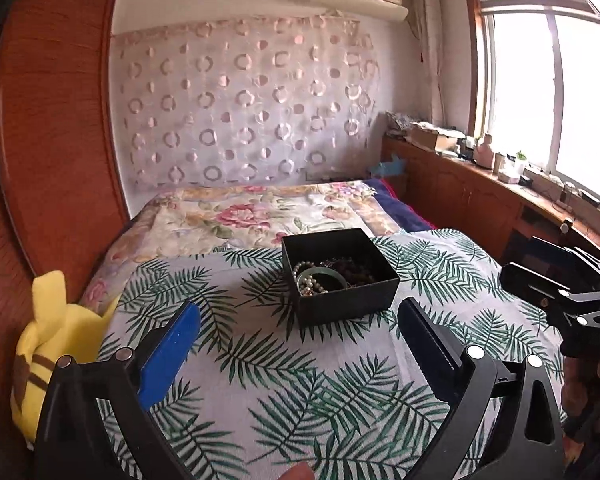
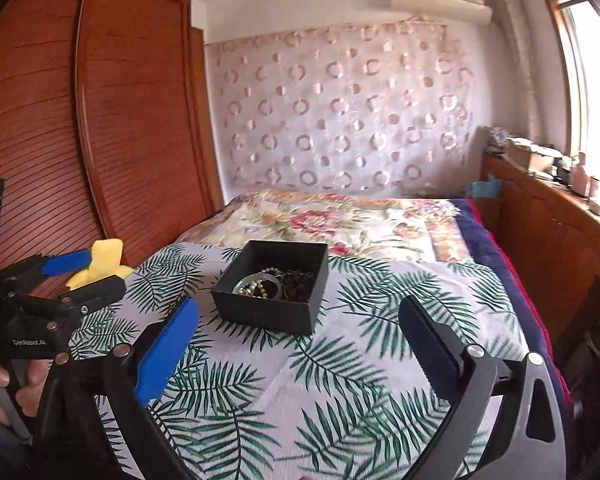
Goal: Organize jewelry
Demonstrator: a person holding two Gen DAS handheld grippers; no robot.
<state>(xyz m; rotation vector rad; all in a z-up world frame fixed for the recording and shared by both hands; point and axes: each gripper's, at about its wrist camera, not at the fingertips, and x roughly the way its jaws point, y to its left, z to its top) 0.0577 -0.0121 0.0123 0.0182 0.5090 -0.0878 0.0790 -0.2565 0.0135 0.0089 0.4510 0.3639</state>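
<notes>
A black open box (image 1: 340, 276) stands on the fern-print cloth (image 1: 260, 380); inside lie a pearl string (image 1: 310, 280), a pale green bangle (image 1: 324, 274) and dark beads (image 1: 356, 270). My left gripper (image 1: 300, 328) hovers just short of the box, jaws wide open with nothing between them. In the right wrist view the same box (image 2: 272, 286) sits ahead and slightly left of my right gripper (image 2: 300, 324), which is open and holds nothing. The left gripper (image 2: 80, 276) shows at that view's left edge, and the right gripper (image 1: 560, 280) at the left wrist view's right edge.
The cloth lies over a bed with a floral quilt (image 1: 252, 216). A yellow plush toy (image 1: 56, 344) rests at the bed's left edge beside a wooden wardrobe (image 1: 52, 120). A wooden cabinet (image 1: 480, 196) with clutter runs under the window on the right. A person's hand (image 2: 4, 388) grips the left tool.
</notes>
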